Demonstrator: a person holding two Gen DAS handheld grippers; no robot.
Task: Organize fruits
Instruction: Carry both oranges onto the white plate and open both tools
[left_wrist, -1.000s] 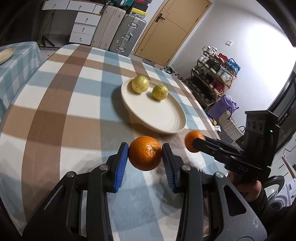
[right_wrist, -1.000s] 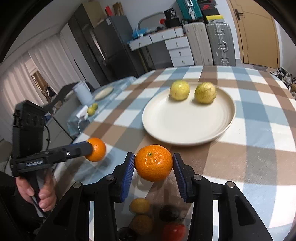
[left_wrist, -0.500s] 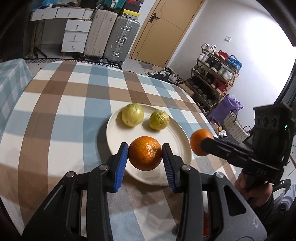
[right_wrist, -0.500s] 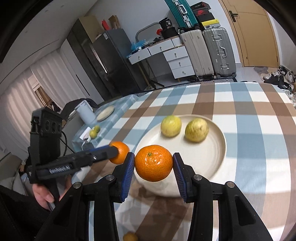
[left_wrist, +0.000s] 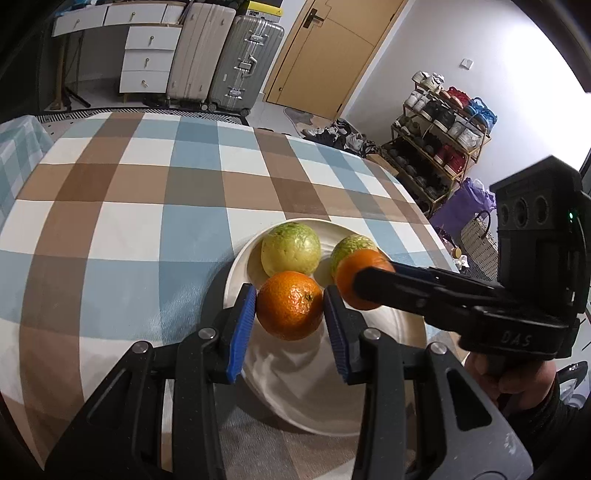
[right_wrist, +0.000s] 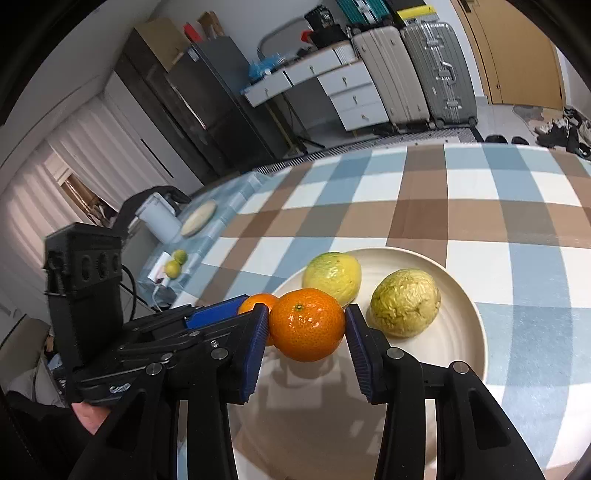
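A cream plate (left_wrist: 306, 391) (right_wrist: 461, 332) on the checked tablecloth holds two yellow-green fruits (left_wrist: 290, 248) (right_wrist: 405, 302). My left gripper (left_wrist: 290, 319) is shut on an orange (left_wrist: 290, 304) and holds it over the plate's near part. My right gripper (right_wrist: 306, 332) is shut on another orange (right_wrist: 306, 323), also over the plate. In the left wrist view the right gripper's orange (left_wrist: 360, 273) hangs just right of mine, in front of the second green fruit. In the right wrist view the left gripper's orange (right_wrist: 258, 301) peeks out at the left.
The checked table (left_wrist: 147, 206) stretches beyond the plate. A side table at the left carries a flat dish (right_wrist: 198, 218), a white jug (right_wrist: 159, 219) and two small green fruits (right_wrist: 175, 264). Suitcases (left_wrist: 229, 62), drawers and a shoe rack (left_wrist: 439, 133) stand far off.
Both grippers have moved forward with their oranges, from the table's near edge to over the plate, and have drawn closer together. The two green fruits have not moved.
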